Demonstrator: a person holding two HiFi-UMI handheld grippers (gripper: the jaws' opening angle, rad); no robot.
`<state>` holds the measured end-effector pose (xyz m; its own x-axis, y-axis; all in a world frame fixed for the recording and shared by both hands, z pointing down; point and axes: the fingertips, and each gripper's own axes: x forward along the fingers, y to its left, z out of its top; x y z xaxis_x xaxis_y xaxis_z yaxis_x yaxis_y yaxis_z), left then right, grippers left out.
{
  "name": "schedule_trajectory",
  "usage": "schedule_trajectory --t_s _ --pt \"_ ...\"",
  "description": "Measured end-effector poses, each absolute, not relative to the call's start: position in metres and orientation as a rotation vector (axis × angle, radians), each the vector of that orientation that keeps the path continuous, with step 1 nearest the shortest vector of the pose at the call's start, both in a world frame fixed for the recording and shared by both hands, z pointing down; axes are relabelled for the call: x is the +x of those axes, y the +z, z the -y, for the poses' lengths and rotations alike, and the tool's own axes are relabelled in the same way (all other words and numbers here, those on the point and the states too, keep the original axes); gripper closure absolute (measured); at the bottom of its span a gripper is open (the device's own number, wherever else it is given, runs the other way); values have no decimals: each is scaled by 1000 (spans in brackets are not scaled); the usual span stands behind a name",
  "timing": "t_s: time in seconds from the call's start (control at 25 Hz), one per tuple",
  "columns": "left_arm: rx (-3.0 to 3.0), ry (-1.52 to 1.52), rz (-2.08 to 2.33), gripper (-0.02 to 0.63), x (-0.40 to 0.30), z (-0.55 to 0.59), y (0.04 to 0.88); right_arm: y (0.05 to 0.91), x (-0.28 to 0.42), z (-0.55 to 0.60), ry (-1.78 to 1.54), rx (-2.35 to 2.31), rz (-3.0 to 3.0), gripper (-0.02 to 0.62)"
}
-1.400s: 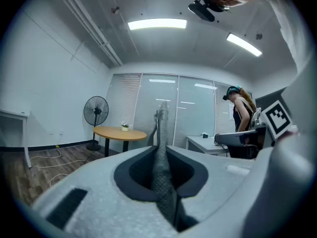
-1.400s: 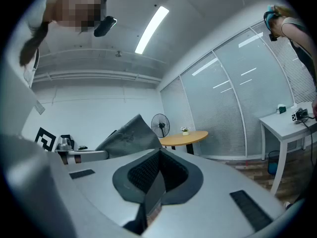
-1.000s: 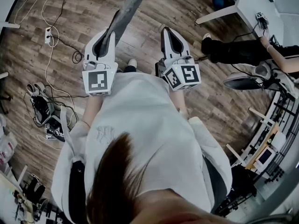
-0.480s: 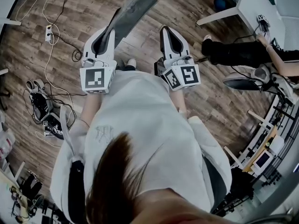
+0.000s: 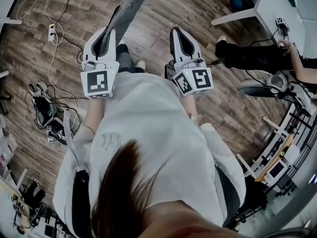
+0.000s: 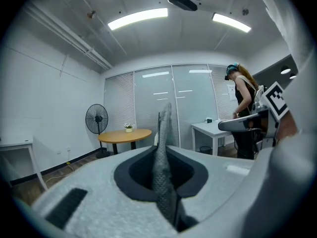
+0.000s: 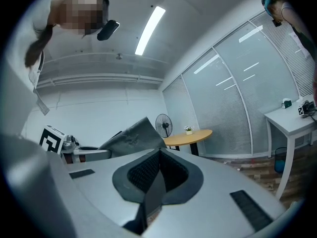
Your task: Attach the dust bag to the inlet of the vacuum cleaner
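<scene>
Wood-plank floor [image 5: 158, 14] strewn with cables [image 5: 52, 73] and a power strip [image 5: 51, 35]; a white desk [image 5: 270, 4] stands at upper right, with a second person's leg [image 5: 245, 56] beside it. Both tools are held side by side, apart, in front of the person's torso. Left tool [image 5: 108, 34]: jaws pinching one edge of the grey dust bag [image 5: 130, 6], which projects forward from the tips as a flat panel, seen edge-on in the left gripper view and clear of the floor. Right tool [image 5: 178, 32]: jaws pressed together, nothing between them, not touching the bag. Beyond: pedestal fan [image 6: 97, 119] and round wooden desk [image 6: 124, 135] before a glass wall with blinds.
</scene>
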<state>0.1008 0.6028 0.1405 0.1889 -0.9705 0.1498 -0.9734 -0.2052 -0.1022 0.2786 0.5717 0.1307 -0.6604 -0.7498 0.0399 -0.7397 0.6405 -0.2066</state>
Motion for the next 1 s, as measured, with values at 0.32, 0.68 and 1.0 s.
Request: schedule_trajectory --t_s 0.32,0.68,1.0 --pt "2346 240 1967 569 55 -557 149 140 244 -523 -375 -1287 -2803 594" --pt "2370 231 1874 569 -15 -472 143 119 175 -434 -372 -1331 -2740 594" --pt "2378 210 1852 569 -77 -419 143 122 128 -399 -374 -1380 -2720 594"
